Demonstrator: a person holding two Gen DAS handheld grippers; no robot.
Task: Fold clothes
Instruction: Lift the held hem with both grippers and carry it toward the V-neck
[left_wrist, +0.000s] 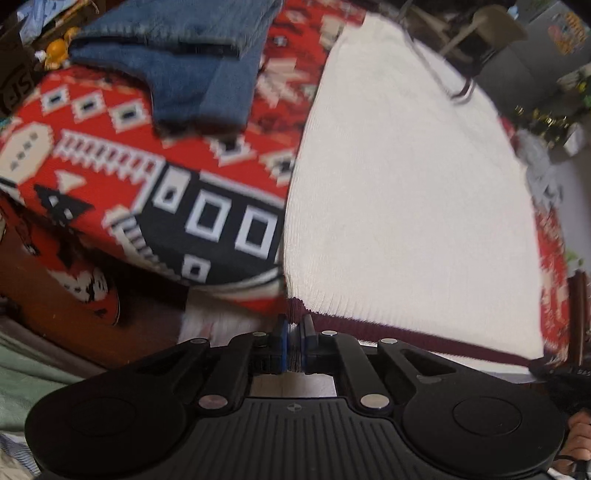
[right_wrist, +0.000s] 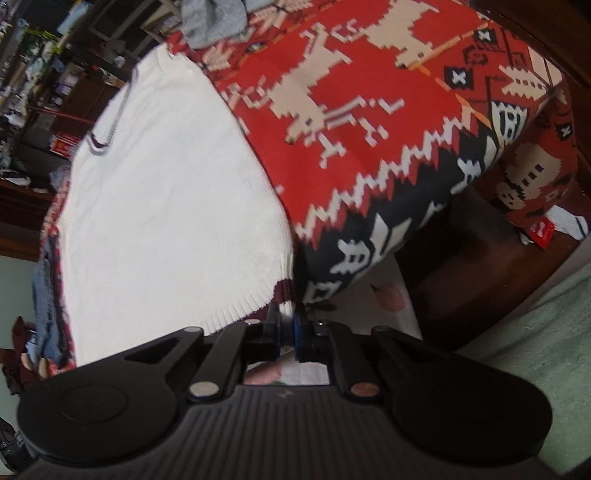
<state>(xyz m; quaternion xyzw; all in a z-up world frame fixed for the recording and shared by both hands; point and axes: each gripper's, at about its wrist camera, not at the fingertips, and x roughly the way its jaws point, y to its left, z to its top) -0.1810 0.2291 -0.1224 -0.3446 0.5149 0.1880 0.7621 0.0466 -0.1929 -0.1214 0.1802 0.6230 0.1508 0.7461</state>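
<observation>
Left claw (left_wrist: 294, 332) and right claw (right_wrist: 287, 326), each angled steeply downward, jaws pinched nearly together on fabric.

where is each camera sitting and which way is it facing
Left wrist: on the left hand-held gripper, looking down along its fingers at the white sweater hem corner it pinches; fingers of a hand show.
Right wrist: on the right hand-held gripper, pinching the opposite hem corner.
Shared: sweater, red patterned blanket, folded jeans.

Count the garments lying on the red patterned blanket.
2: white sweater spread across the blanket, both tools gripping its hem; folded blue jeans at the far side. Others may be hidden.
</observation>
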